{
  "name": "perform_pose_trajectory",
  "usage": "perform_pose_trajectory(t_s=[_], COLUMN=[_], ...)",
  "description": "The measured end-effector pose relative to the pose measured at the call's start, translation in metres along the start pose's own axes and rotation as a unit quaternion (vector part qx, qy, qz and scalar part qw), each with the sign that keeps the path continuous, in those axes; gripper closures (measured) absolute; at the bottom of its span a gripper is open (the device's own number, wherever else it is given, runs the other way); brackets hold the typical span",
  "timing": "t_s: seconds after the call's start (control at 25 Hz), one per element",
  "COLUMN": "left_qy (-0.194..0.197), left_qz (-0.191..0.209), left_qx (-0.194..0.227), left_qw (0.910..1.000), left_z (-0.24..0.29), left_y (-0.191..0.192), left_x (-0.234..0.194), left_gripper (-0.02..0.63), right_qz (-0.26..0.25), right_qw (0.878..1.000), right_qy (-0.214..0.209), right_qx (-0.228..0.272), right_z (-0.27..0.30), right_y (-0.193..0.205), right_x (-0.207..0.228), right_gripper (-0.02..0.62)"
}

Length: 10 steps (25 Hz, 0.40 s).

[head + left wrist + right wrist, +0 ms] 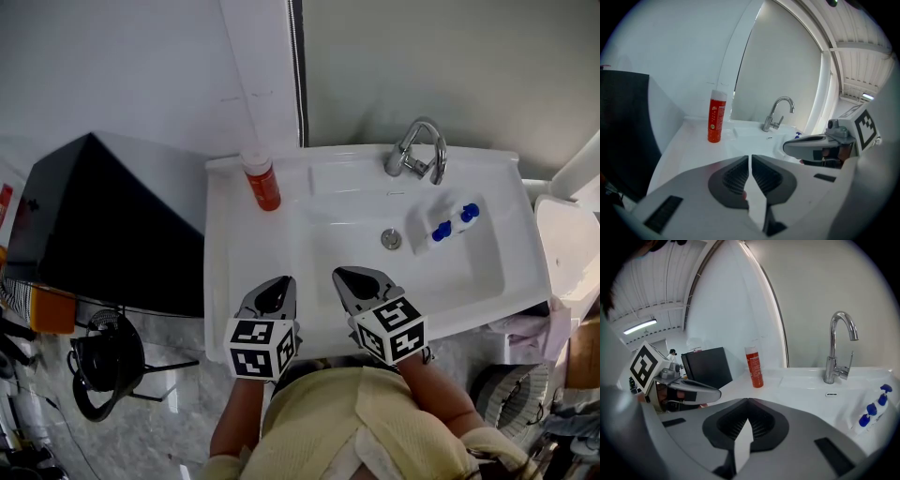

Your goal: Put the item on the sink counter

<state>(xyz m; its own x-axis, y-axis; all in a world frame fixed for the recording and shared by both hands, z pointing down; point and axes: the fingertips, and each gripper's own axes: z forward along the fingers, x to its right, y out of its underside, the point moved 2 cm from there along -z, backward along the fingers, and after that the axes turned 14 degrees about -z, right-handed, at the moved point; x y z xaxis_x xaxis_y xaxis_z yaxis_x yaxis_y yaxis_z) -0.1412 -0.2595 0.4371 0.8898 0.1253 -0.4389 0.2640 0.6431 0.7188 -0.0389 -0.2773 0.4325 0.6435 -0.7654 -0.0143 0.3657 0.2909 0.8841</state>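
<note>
An orange-red bottle (262, 180) stands upright on the white sink counter (229, 262) at its back left corner; it also shows in the left gripper view (716, 117) and the right gripper view (753, 366). A white pack of small blue-capped bottles (445, 223) lies in the basin at the right, below the tap. My left gripper (277, 281) hangs over the counter's front left part, shut and empty (750, 157). Beside it my right gripper (349, 275) is over the basin's front rim, jaws together with nothing between them (747, 400).
A chrome tap (417, 150) rises at the back of the sink. A black cabinet (103, 225) stands left of the sink, and a small fan (105, 361) sits on the floor below it. A white toilet (567, 244) is at the right.
</note>
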Motion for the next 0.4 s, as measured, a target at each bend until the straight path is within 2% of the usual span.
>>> perform_pose_trajectory(t_s=[0.4], left_qy=[-0.002], left_qz=[0.003], left_qx=[-0.005], left_qw=[1.0000], left_z=[0.002], left_y=[-0.002], left_x=[-0.003], left_gripper=[0.552], right_qz=[0.004], right_qw=[1.000], right_qy=[0.017], right_qx=[-0.004], right_z=[-0.001], right_y=[0.000], right_x=[0.013], right_gripper=[0.571])
